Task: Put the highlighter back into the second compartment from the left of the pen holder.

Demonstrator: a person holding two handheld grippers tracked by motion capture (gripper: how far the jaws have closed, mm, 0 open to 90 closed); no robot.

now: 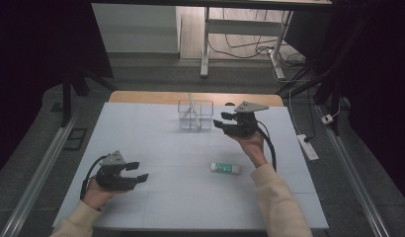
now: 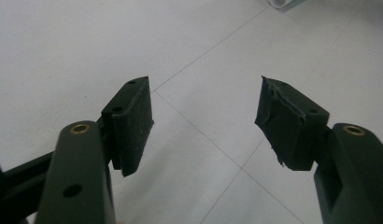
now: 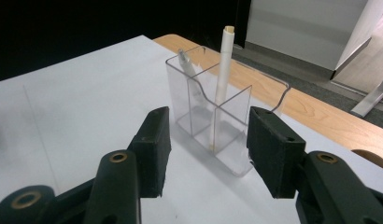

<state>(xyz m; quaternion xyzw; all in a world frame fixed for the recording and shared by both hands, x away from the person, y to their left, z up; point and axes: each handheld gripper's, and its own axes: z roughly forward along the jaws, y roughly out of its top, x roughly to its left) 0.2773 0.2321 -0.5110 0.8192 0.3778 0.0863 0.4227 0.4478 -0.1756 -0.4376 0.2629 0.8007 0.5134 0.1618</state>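
A clear plastic pen holder [image 1: 195, 116] with several compartments stands at the back middle of the white table [image 1: 156, 143]. Two white pens lean in it, the taller one [image 3: 223, 65] upright in a rear compartment. My right gripper [image 1: 223, 121] hovers just right of the holder, open, with nothing between its jaws. In the right gripper view the holder [image 3: 227, 121] stands a little beyond the right gripper [image 3: 208, 151]. A white and green tube [image 1: 225, 168] lies flat at right of centre. My left gripper [image 1: 137, 171] rests open and empty at the front left, and in its own view the left gripper [image 2: 203, 121] is over bare table.
A wooden desk edge [image 1: 141, 97] runs behind the white table. A power strip [image 1: 307, 147] and cables lie on the floor at the right. Metal rails [image 1: 42, 168] flank the table. One end of the tube [image 2: 283, 3] peeks in at the top of the left gripper view.
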